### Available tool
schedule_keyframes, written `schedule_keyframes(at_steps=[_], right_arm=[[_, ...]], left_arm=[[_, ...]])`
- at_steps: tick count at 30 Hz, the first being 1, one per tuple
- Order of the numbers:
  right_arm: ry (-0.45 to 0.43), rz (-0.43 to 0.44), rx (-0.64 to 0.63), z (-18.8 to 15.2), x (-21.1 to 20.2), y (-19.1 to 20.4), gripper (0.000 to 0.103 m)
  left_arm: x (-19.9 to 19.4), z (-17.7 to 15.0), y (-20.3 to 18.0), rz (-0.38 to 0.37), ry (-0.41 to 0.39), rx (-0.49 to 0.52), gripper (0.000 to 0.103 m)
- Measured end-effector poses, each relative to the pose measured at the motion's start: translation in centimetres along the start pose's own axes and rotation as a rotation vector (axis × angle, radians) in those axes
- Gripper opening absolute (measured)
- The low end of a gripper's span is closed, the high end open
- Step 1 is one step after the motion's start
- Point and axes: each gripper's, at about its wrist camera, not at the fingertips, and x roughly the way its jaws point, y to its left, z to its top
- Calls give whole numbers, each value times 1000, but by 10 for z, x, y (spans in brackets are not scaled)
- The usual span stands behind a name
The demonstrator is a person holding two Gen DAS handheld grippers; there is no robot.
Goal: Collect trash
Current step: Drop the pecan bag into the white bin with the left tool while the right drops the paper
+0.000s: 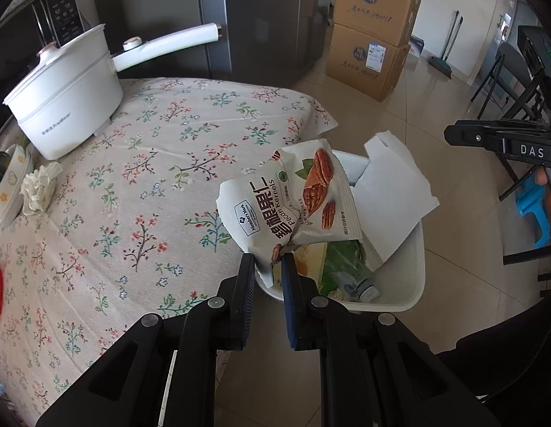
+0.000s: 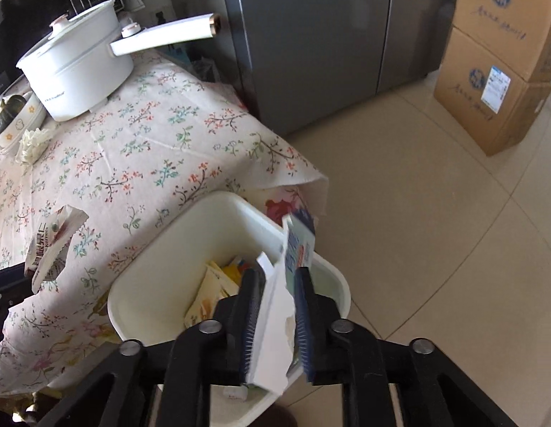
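Step in hand: dropping trash into white bin [image 2: 161,267] beside table corner.

Your left gripper [image 1: 269,267] clenches pecan kernel bag [image 1: 286,195] by its bottom edge, bag hanging over bin's table-side rim.

Your right gripper [image 2: 278,281] sits over bin mouth, jaws parted, torn white packet [image 2: 275,320] loose between pads, apparently slipping free.

Next, likely: let packet fall, withdraw right, bring pecan bag over bin centre, release. Crumpled tissue [image 1: 38,188] on table, far from bin, left to fetch.

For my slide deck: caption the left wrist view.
Left gripper holding a pecan bag over the white trash bin beside a floral-clothed table.
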Motion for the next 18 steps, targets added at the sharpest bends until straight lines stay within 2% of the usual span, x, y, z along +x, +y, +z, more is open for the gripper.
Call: schedule_keyframes(at_steps=[9,14,16,18], right_arm=[[16,-24,-36,-11,-2,-2,43],[26,-35,-31,-15,0,-9,43],[29,-37,-28,-14,2,-11,44],[30,-42,-27,-13,2,-12,46]], left_arm=[[31,3,-30,-30,43,64,17],[36,5,-35,-17,42,91,23],[35,5,-33,-7,37,84,40],[33,5,-28,7,30,73,50]])
